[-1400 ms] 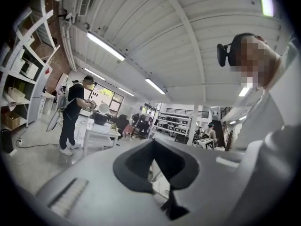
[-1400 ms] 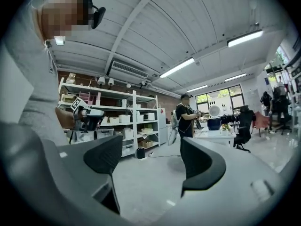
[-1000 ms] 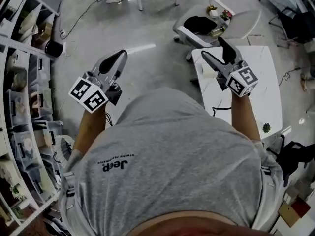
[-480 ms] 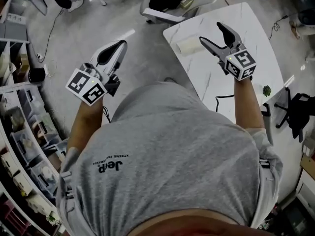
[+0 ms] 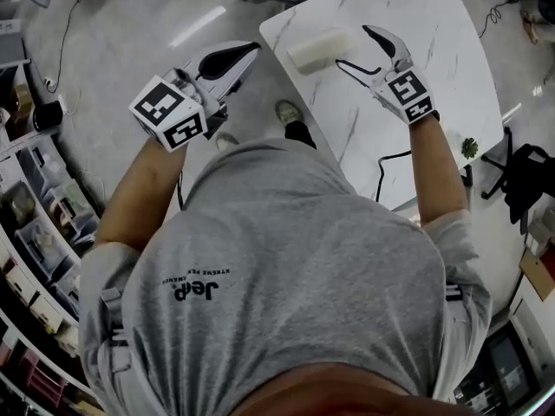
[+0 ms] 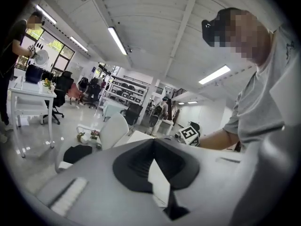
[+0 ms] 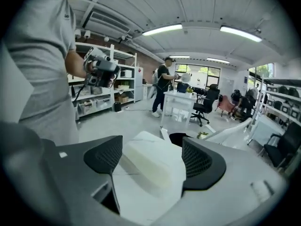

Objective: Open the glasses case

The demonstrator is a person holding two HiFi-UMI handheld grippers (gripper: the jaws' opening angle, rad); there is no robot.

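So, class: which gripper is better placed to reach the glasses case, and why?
Right. The right gripper is over the table with fingers apart, pointing at the glasses case; the left gripper is shut, over the floor.

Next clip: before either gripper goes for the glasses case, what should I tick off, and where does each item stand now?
1. Glasses case lying on the table, lid looks closed: ok.
2. Right gripper jaws apart, nothing between them: ok.
3. Case lined up ahead of the right jaws, not touched: ok.
4. Left gripper ready for a second hold: not ok, jaws together.
5. Side on which the case opens: cannot tell.
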